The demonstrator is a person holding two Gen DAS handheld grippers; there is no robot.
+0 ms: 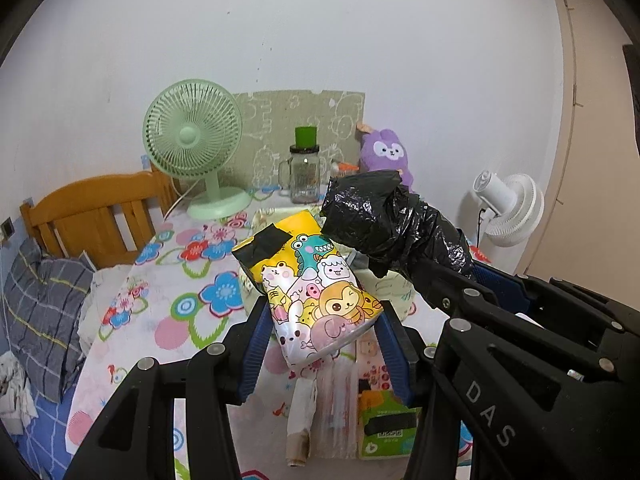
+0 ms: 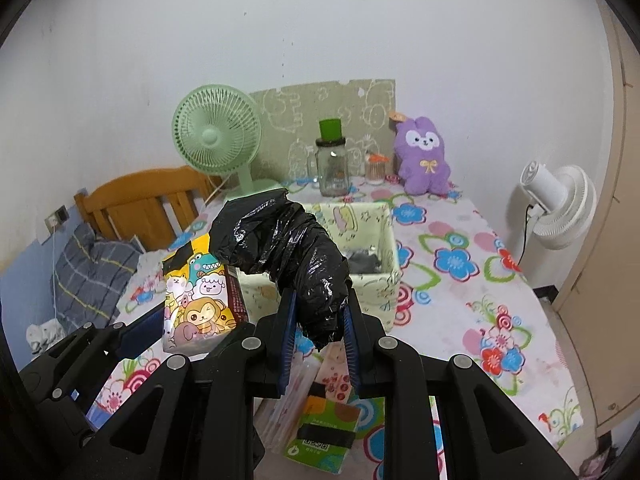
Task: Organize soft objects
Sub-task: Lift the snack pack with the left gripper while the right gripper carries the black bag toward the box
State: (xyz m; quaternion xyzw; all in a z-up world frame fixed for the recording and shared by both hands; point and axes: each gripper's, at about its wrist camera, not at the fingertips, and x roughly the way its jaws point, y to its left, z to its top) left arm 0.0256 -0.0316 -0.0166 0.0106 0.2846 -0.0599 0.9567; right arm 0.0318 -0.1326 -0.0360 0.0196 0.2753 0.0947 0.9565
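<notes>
Here the left gripper [image 1: 324, 332] has its jaws clamped on the cartoon tissue pack [image 1: 316, 284], the right gripper [image 2: 320, 320] on the black plastic bundle [image 2: 288, 248], both above the bench [image 2: 460, 280], fabric bin [image 2: 390, 240] at twelve o'clock.

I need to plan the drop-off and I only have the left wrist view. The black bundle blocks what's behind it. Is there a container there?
Observer: Yes. The right wrist view shows an open fabric box with a pale cartoon print, standing on the flowered table behind the black plastic bundle.
Operator: Anything in it?
Observer: Something dark grey lies at the bottom; I cannot tell what it is.
Operator: How is the bundle held?
Observer: The right gripper is shut on its lower end, and the rest sticks up and forward over the box.
Operator: And my cartoon pack from that side?
Observer: The cartoon tissue pack hangs in the left gripper, left of the box and lifted off the table.
</notes>
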